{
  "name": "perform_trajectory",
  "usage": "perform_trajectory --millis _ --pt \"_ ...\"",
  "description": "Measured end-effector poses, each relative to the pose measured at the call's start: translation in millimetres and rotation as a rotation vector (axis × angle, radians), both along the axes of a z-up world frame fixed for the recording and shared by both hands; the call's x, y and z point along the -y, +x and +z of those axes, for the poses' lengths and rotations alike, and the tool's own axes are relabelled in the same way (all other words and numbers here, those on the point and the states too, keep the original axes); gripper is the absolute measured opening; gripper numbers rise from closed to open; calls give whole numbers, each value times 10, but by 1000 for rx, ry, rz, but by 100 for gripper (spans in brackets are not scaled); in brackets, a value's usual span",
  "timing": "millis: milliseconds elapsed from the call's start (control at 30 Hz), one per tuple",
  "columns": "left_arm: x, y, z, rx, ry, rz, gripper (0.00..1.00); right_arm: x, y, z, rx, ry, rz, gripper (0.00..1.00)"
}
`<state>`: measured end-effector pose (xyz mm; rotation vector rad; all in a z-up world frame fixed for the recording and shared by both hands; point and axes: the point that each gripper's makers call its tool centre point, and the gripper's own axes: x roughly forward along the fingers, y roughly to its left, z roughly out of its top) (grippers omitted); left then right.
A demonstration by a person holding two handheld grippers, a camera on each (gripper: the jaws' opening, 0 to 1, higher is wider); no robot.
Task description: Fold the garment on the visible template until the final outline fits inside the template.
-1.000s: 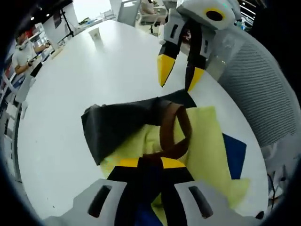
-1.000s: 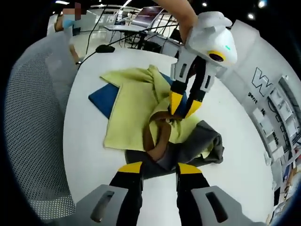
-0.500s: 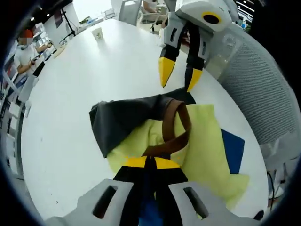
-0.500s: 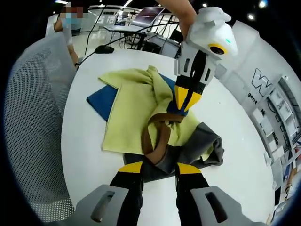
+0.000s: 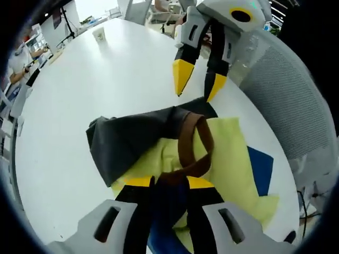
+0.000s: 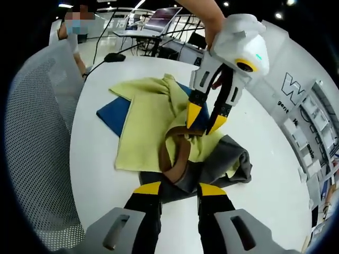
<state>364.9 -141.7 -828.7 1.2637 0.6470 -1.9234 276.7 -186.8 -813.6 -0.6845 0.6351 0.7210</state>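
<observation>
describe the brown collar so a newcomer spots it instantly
On the white table lies a yellow-green garment over a blue template. Near its grey end, the brown collar forms a curved loop, the only brown band among yellow and grey cloth.

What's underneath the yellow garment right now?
A blue template lies under the yellow garment, its corner poking out on the white table. The rest of the template is covered.

Garment [image 6: 153, 124]: soft matt cloth, yellow-green body, grey panel, smooth brown collar band [image 5: 193, 145]. Template [image 6: 117, 114] beneath it: flat matt blue sheet, material unclear. Table [image 5: 106, 90]: smooth white, slight sheen. Chair back [image 6: 39, 121] beside the right gripper [image 6: 179, 190]: white open mesh. Gripper shells: glossy white plastic; jaw tips matt yellow.
</observation>
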Motion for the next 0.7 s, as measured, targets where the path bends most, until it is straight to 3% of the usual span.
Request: perform_trajectory --millis 167,333,700 --pt "-16 16 -27 -4 9 6 20 -8 9 -5 -3 4 0 21" --pt "-89 33 -24 -18 29 15 7 -12 24 1 -1 10 -5 21" --pt "-295 50 156 -26 28 66 2 -50 27 33 9 29 10 20"
